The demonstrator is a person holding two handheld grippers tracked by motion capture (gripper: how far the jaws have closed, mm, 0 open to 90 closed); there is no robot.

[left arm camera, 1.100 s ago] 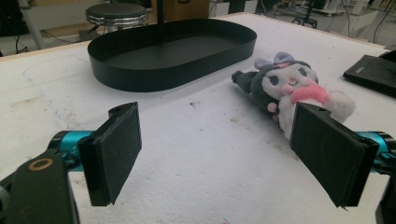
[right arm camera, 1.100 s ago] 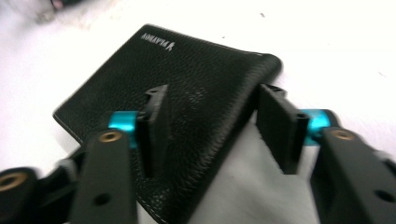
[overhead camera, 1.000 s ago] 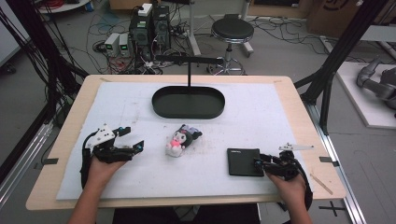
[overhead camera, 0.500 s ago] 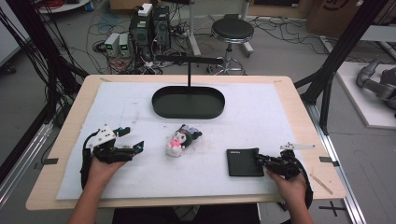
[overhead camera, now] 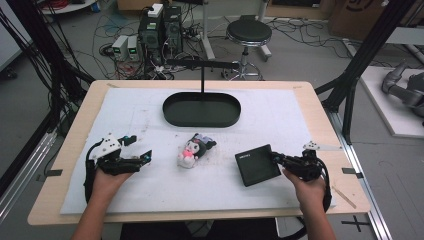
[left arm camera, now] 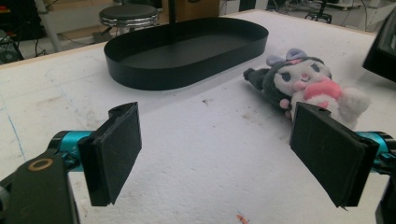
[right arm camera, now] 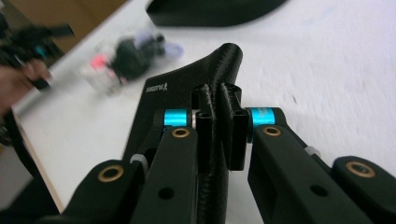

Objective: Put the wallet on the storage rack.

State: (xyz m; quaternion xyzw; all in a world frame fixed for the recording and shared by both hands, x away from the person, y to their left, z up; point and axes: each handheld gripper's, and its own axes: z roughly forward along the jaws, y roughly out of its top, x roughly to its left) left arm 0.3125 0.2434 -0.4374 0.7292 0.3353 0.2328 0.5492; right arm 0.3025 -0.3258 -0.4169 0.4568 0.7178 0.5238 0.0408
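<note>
While a white foam sheet (overhead camera: 280, 120) covers most of the pale wooden table (overhead camera: 320, 105), a black oval metal tray (overhead camera: 202, 110) with an upright post sits toward its far middle; nearer the person, a flat black square pouch (overhead camera: 256, 164) lies right of centre, and a small black, white and pink plush doll (overhead camera: 194, 149) lies on its side between pouch and left hand; the right gripper (overhead camera: 278, 158) has its jaws pressed together on the pouch's raised near edge; the left gripper (overhead camera: 140, 149) rests on the sheet left of the doll, jaws spread wide and empty.
</note>
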